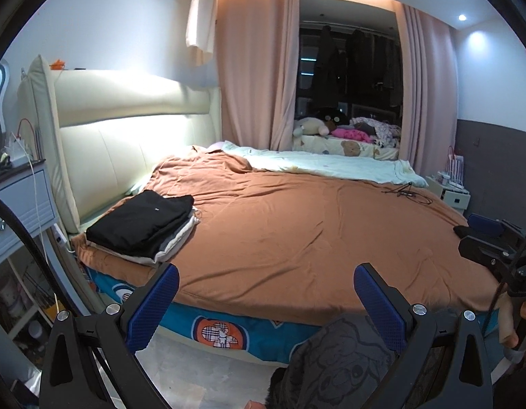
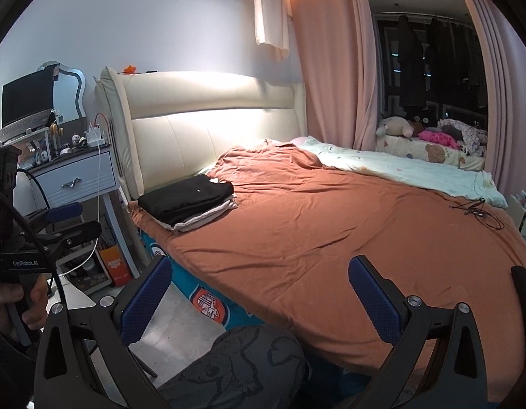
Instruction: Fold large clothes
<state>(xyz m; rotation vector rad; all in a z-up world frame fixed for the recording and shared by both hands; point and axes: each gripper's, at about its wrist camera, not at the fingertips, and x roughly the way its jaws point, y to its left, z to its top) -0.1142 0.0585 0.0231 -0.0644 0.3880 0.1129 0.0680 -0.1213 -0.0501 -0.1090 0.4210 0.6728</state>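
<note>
A stack of folded clothes, black garment on top (image 1: 143, 220) with white and grey ones beneath, lies on the bed's near left corner by the headboard; it also shows in the right wrist view (image 2: 191, 199). My left gripper (image 1: 266, 301) is open and empty, held off the bed's front edge. My right gripper (image 2: 259, 294) is open and empty, also in front of the bed; it shows at the right edge of the left wrist view (image 1: 488, 238). A dark bit of cloth (image 2: 523, 284) shows at the right edge of the bed.
The bed has an orange cover (image 1: 314, 231) and a pale green quilt (image 1: 331, 165) at the far side. A black cable (image 1: 407, 192) lies on the cover. A white nightstand (image 2: 75, 177) stands left of the cream headboard (image 2: 212, 119). My knee in grey patterned trousers (image 2: 246, 371) is below.
</note>
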